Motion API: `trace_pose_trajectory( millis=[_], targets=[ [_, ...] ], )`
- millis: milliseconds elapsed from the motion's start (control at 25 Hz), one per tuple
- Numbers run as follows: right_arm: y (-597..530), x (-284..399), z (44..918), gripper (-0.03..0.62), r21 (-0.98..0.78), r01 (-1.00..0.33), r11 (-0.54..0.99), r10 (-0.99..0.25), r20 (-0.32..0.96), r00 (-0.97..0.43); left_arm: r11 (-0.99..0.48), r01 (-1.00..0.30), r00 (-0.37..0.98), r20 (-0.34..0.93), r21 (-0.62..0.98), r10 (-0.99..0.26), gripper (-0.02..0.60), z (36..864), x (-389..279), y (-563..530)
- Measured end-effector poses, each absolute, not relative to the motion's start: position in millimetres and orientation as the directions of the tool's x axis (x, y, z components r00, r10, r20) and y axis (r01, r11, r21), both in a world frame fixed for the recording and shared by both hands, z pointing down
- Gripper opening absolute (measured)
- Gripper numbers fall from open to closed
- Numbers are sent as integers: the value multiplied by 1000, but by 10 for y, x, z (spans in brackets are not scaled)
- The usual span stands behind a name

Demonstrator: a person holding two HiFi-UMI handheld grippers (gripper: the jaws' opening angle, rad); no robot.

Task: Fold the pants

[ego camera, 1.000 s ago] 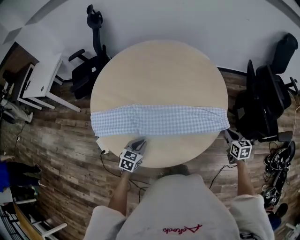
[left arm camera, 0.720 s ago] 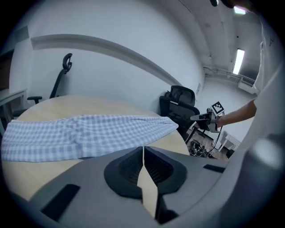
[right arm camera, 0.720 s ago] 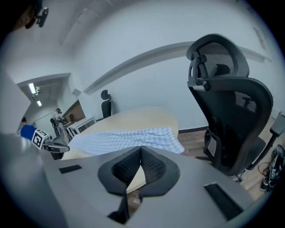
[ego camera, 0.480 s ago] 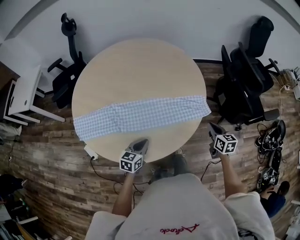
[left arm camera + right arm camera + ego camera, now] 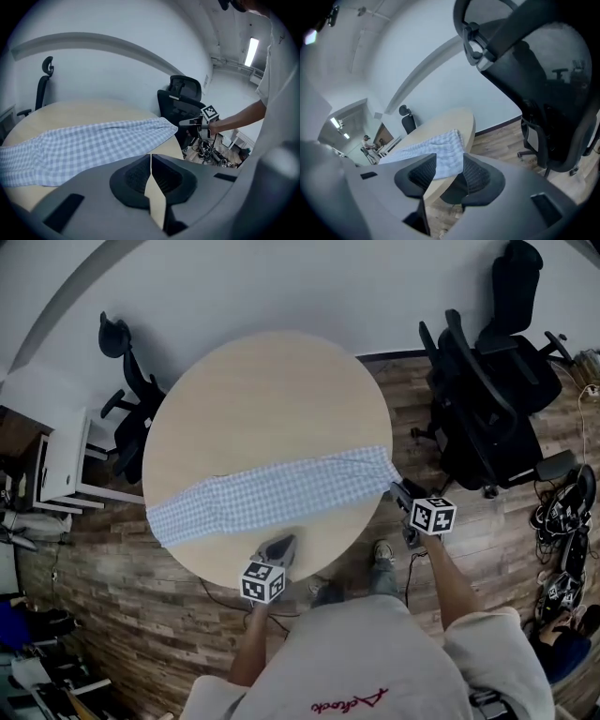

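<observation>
At the right edge of the round pale-wood table (image 5: 272,390), the right gripper (image 5: 400,492), jaws just opened and empty, has closed in on the end of the blue-checked cloth pants (image 5: 272,491) stretched across it, presumably to grasp; the left gripper (image 5: 279,546) is clenched, empty.

One pair of pants (image 5: 272,495), one round table (image 5: 272,399), two grippers (image 5: 279,545) (image 5: 399,491), three office chairs (image 5: 127,409) (image 5: 478,418) (image 5: 520,277).

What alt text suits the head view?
Blue checked pants lie stretched across a round wooden table. The right claw, just opened and empty, is near the pants' right end; the left claw, shut and empty, is over the near edge.
</observation>
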State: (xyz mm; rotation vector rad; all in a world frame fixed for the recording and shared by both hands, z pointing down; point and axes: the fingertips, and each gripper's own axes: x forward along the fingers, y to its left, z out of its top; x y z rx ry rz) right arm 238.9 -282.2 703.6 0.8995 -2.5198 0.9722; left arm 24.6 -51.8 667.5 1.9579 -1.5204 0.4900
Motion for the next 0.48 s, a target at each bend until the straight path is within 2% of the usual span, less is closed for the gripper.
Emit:
trace_pose_trajectory(
  millis=[200, 480],
  targets=[
    [-3121, 2339, 7411, 204, -605, -584, 541, -359, 461, -811, -156, -970, 242, 665, 188, -707, 37, 6640, 606, -888],
    [-3138, 2138, 7625, 206, -712, -493, 500, -247, 428, -869, -172, -973, 230, 721, 154, -654, 38, 6666, 1044, -1160]
  ],
)
